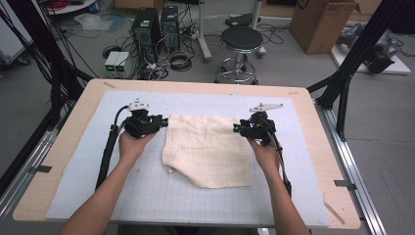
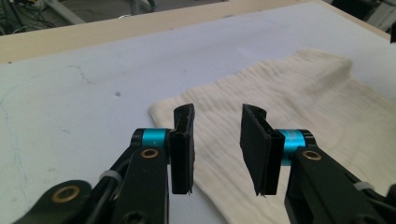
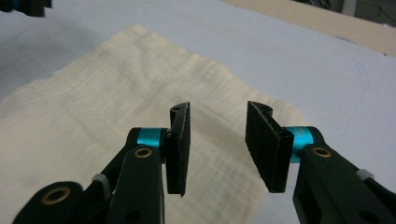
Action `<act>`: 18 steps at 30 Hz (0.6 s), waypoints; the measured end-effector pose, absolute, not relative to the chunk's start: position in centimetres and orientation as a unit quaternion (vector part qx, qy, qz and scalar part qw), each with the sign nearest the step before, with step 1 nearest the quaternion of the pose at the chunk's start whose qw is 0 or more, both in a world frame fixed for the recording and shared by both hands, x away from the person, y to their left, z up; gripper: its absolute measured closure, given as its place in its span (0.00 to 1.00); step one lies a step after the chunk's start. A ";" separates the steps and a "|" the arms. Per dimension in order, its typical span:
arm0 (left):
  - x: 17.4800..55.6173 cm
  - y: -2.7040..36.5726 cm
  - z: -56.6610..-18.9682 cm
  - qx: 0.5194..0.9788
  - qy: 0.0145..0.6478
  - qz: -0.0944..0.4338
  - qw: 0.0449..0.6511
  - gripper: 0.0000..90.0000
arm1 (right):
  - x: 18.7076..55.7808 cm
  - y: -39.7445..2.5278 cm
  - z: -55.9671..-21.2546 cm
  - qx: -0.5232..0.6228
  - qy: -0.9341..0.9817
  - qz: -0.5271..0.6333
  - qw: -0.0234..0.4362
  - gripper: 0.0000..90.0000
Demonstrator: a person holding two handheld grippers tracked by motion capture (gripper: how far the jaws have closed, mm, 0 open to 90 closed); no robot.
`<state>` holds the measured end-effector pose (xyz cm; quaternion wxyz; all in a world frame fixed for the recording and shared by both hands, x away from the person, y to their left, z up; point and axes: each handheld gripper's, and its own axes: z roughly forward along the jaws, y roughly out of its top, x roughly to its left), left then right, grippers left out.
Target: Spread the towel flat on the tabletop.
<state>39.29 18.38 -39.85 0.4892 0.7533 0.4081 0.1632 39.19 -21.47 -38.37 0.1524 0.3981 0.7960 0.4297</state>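
Observation:
A cream cloth (image 1: 205,149) lies flat on the pale blue mat (image 1: 147,191), its near edge uneven. My left gripper (image 1: 165,122) sits at the cloth's far left corner and my right gripper (image 1: 236,128) at its far right corner. In the left gripper view the left gripper (image 2: 217,119) is open, its jaws hanging just over the cloth's corner (image 2: 161,108). The right gripper (image 3: 218,114) is open too, its jaws over the cloth (image 3: 93,107) near its corner edge. Nothing is held between either pair of jaws.
The mat covers a wooden table (image 1: 73,122). Behind the table stand a black stool (image 1: 241,41), computer towers (image 1: 154,27) with tangled cables, and a cardboard box (image 1: 320,22). Black frame legs (image 1: 352,58) rise at the right.

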 end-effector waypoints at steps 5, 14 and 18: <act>36.4 18.6 -40.1 0.764 0.379 0.153 0.499 0.70 | 36.4 -21.2 -38.3 0.371 0.802 0.444 0.151 0.63; 31.9 19.0 -40.9 0.784 0.336 0.140 0.502 0.67 | 31.7 -20.6 -39.5 0.331 0.816 0.457 0.125 0.60; 30.5 19.0 -41.5 0.787 0.330 0.130 0.504 0.68 | 30.2 -20.2 -39.9 0.318 0.822 0.458 0.115 0.60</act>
